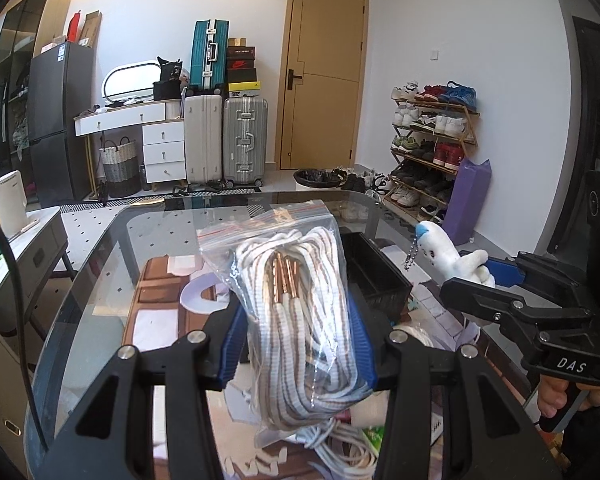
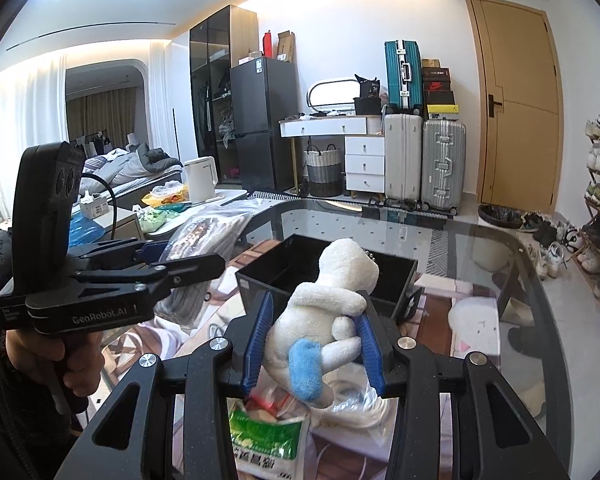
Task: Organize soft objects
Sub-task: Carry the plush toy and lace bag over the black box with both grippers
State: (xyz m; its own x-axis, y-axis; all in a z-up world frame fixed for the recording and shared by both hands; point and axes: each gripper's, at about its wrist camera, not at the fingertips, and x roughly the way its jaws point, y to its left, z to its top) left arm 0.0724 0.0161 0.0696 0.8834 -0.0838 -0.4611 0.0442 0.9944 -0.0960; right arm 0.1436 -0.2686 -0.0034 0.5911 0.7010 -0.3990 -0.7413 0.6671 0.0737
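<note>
My left gripper is shut on a clear zip bag of white striped laces with copper tips, held up above the glass table. My right gripper is shut on a white plush toy with a blue patch and a bead chain. In the left wrist view that right gripper sits at the right with the plush toy sticking out of it. In the right wrist view the left gripper is at the left with its bag. A black open box stands on the table just beyond both.
Under the grippers lie a green-printed packet, loose white cord and other bags. A low side table with a white kettle stands to the left. Suitcases, a shoe rack and a door line the far wall.
</note>
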